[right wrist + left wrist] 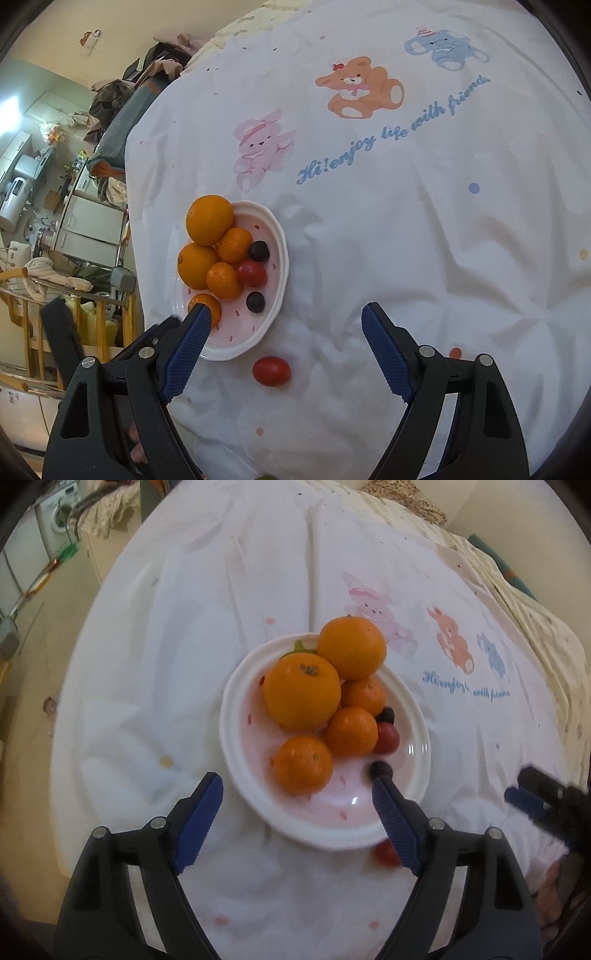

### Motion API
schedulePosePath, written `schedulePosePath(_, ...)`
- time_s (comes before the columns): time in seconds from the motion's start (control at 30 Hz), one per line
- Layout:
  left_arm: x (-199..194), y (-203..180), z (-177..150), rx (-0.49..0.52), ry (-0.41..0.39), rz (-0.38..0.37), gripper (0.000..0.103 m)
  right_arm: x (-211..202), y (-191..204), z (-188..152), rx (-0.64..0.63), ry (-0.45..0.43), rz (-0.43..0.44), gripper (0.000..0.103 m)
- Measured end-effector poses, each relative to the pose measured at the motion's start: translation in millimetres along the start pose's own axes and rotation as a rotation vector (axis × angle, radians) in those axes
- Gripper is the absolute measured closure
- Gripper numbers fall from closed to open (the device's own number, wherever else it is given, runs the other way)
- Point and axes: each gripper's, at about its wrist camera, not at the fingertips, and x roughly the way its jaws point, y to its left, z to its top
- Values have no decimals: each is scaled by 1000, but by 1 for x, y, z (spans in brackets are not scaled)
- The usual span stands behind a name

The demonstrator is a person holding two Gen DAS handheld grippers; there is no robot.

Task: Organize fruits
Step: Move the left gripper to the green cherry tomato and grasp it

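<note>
A white bowl (236, 716) (282, 254) with a pink inside stands on the white cloth. It holds two large oranges (303, 690) (208, 219), three small mandarins (303, 770) (223, 279), dark round berries (380, 770) (255, 301) and a red tomato (387, 739) (252, 274). A second red tomato (271, 371) (384, 853) lies on the cloth just outside the bowl's near rim. My left gripper (295, 778) hangs open over the bowl's near side, its pads touching nothing. My right gripper (285, 309) (532, 801) is open over the cloth, with the loose tomato below between its fingers.
The cloth (406, 240) carries cartoon animals and blue lettering. Something green (297, 648) peeks out behind the oranges. The table's edge (129, 221) runs close to the bowl's left side, and beyond it are a wooden rack (37, 306) and cluttered furniture.
</note>
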Motion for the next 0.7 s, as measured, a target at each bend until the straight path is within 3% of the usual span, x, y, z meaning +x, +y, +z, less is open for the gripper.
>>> schedulePosePath(0.2, -24, -5, -28, 63, 5, 31, 22, -16, 0, -9, -4, -20, 6, 17)
schedulePosePath(0.4, -46, -15, -70, 89, 37, -6, 22, -26, -1, -19, -19, -19, -12, 17)
schedulePosePath(0.7, -45, -57, -154, 266, 163, -25, 23, -37, -4, -28, 3, -30, 13, 17)
